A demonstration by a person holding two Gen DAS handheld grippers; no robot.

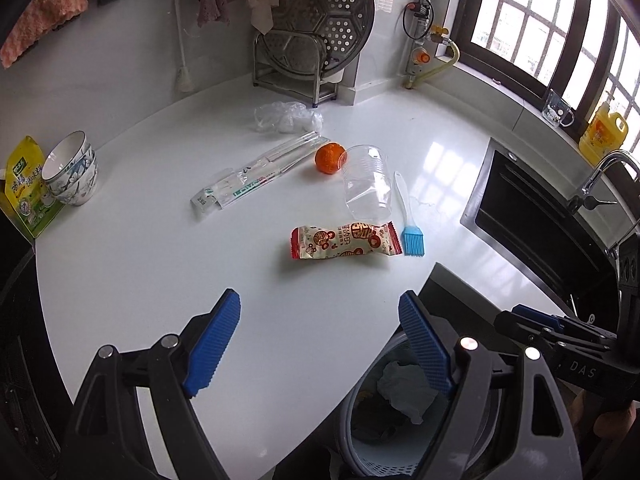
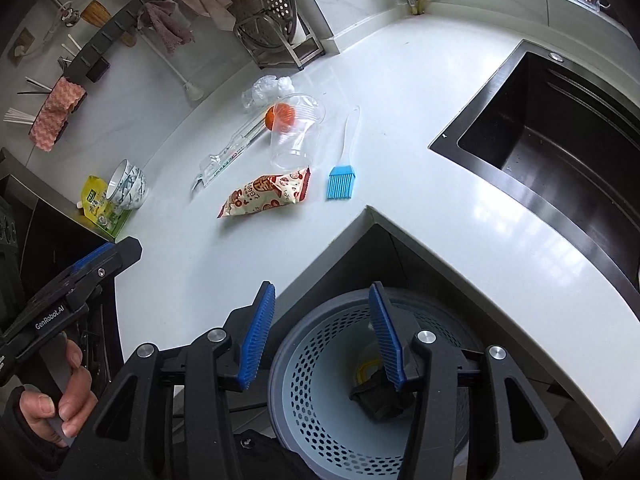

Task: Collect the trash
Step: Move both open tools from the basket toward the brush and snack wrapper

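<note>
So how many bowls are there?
2, I think: the bowls are stacked at the counter's far left, beside the yellow packet. A third could be hidden inside.

Bright daylight from window (image 1: 552,32); glare on countertop (image 1: 444,160); fisheye bending edges.

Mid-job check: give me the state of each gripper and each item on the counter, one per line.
left gripper: open, empty
right gripper: open, empty, above the bin
snack wrapper: lying flat
plastic cup: tipped on its side
chopstick sleeve: lying flat
trash bin: open, trash inside
bowls: stacked, tilted
</note>
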